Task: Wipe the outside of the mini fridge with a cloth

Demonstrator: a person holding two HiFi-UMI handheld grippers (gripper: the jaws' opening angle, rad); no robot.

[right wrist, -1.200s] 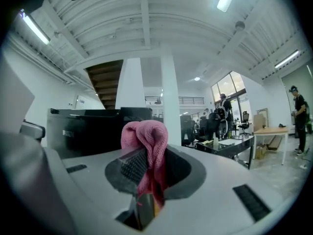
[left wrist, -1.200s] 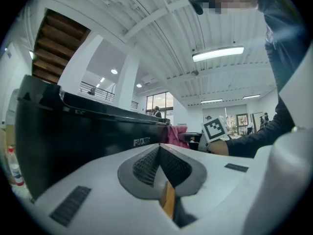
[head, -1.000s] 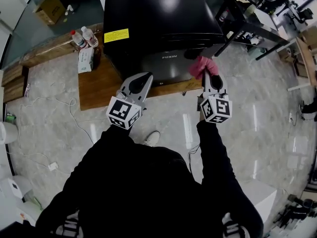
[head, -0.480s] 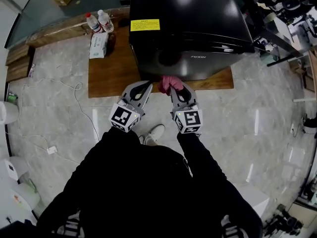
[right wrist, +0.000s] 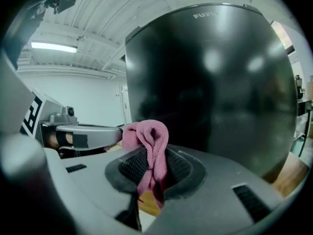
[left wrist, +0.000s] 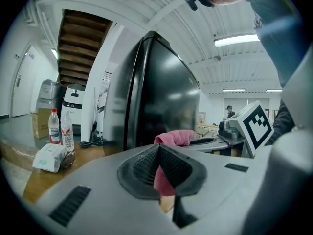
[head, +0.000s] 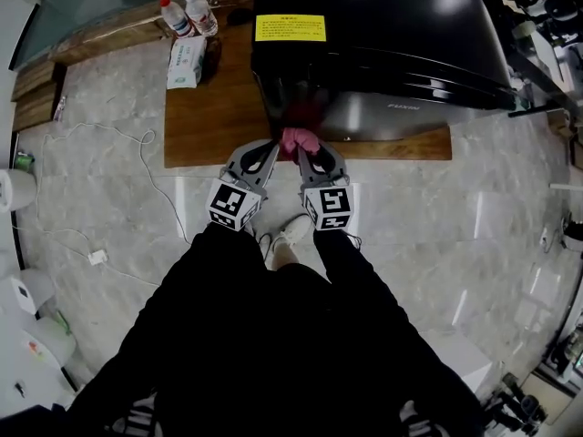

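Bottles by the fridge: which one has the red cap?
The left bottle in the head view, farther from the mini fridge, has the red cap; the other bottle has a white cap.

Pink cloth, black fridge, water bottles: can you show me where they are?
Pink cloth (right wrist: 152, 140): right gripper view, on the bunched fold sticking up above the jaws.
Mini fridge (head: 387, 30): head view, on its shiny black top.
Water bottles (head: 202, 16): head view, on the body of the right-hand bottle.
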